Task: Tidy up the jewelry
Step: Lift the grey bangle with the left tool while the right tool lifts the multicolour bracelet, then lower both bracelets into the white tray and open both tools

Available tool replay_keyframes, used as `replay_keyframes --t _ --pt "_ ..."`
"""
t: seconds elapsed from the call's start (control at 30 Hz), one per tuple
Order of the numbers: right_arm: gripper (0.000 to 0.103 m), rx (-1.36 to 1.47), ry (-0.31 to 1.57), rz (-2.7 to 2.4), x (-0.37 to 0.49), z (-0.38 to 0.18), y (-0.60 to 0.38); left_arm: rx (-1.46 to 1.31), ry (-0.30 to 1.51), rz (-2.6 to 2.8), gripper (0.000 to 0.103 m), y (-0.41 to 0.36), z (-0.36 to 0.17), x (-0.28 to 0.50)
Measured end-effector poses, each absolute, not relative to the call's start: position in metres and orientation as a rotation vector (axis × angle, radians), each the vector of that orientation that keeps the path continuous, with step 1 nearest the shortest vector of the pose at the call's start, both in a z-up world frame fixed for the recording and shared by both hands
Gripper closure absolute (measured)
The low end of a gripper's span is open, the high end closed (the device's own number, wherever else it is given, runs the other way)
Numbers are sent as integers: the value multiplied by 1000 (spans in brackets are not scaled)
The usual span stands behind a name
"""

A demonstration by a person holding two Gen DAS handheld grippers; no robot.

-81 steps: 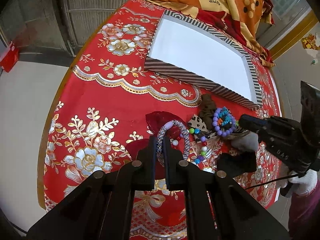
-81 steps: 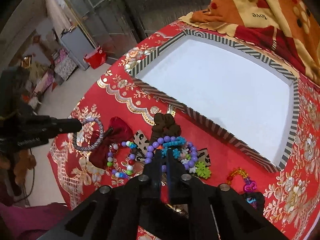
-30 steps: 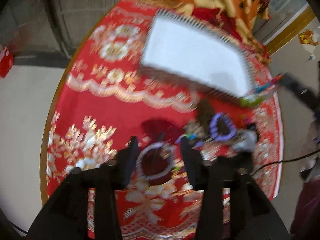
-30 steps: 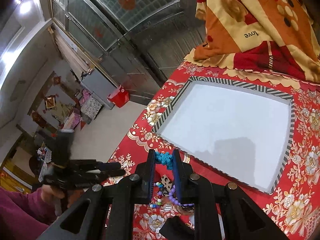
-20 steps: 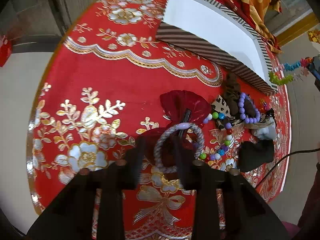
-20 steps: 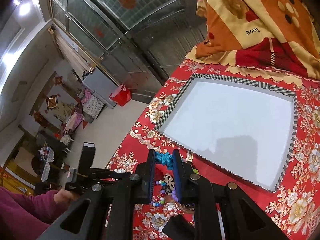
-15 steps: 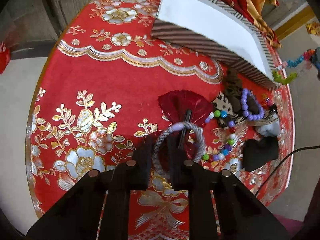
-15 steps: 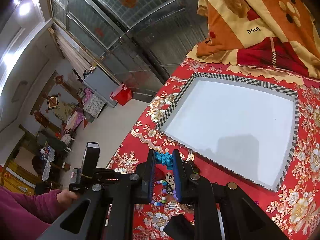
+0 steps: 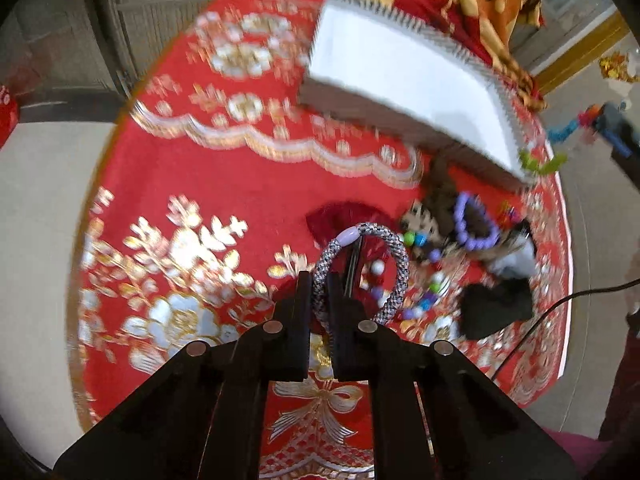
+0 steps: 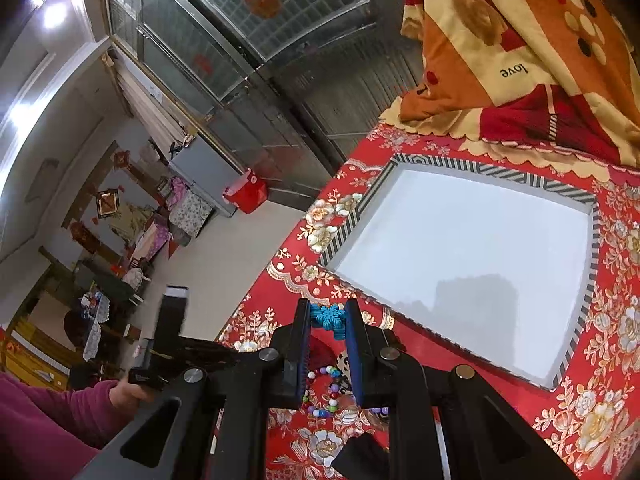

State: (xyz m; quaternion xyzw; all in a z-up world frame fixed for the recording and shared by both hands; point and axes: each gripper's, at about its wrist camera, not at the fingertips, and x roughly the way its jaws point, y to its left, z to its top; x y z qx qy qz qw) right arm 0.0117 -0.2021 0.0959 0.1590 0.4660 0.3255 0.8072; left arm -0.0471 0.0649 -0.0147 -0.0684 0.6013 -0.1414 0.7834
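Two grips are set: your left gripper (image 9: 319, 280) pinches the light, limp rope bracelet (image 9: 362, 272) by its cord, short of the striped box (image 9: 404, 92); your right gripper (image 10: 328, 322) clamps the blue bead string (image 10: 329, 318).

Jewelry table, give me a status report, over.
Left hand-held gripper shut on braided bracelet. Right hand-held gripper shut on blue snowflake strand, raised before the striped tray. Tray path clear.
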Motion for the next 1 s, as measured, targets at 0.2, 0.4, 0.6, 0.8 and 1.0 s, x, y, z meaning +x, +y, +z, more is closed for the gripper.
replay_keyframes --t 0.2,0.4,0.6,0.8,1.0 --pt "87 330 986 691 23 102 -198 -106 1226 -277 97 62 23 -27" --pt "88 313 983 679 34 104 -192 -59 1143 -258 97 41 43 3" --pt "87 305 998 655 49 101 -187 -33 1117 -242 97 22 45 40" --pt "87 290 1020 646 72 94 -179 -6 1109 -221 97 7 41 72" --pt "87 284 1041 629 107 80 -167 -44 1129 -203 97 -3 32 114"
